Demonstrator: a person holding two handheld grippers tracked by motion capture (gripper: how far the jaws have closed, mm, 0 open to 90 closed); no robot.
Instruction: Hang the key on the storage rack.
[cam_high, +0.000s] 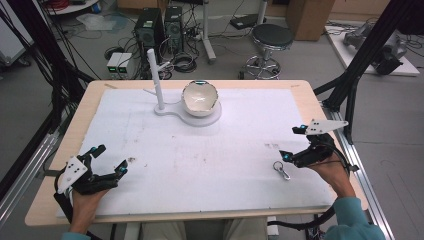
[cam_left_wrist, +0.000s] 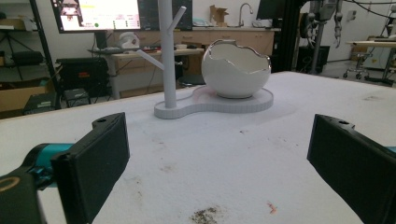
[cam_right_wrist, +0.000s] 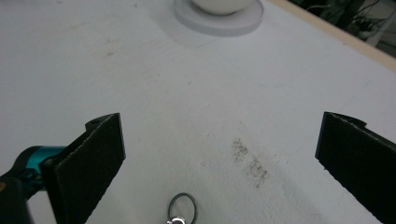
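- So the thing I'm going for is the keyring (cam_high: 282, 170), a small metal ring with a clip on it, lying flat on the white mat (cam_high: 200, 165). It sits well away from the eggshell bowl (cam_high: 200, 98), on the near right side of the mat, and just beside the right gripper (cam_high: 294, 144).
- Right gripper is wide open, nothing in it. In the right gripper view the ring (cam_right_wrist: 182, 205) sits low between the two black jaws, so I'm roughly lined up on it.
- Left gripper (cam_high: 108, 159) is also spread open and empty, parked way off to the near left of the bowl. In its own view it looks straight at the bowl (cam_left_wrist: 236, 70) and the white branch stand (cam_left_wrist: 167, 56) just beside the bowl.
- Handling guess: it's light, stiff metal, probably slick, and it lies really flat. Pinching the thin ring off a soft mat looks fiddly, and it could skate out sideways.
- I'd grab across the clip body or the joint where ring meets clip, since that looks like the chunkier bit. Jaws need to come down close to the mat.
- The bowl looks fragile, with a jagged rim, so I'd go easy near it.
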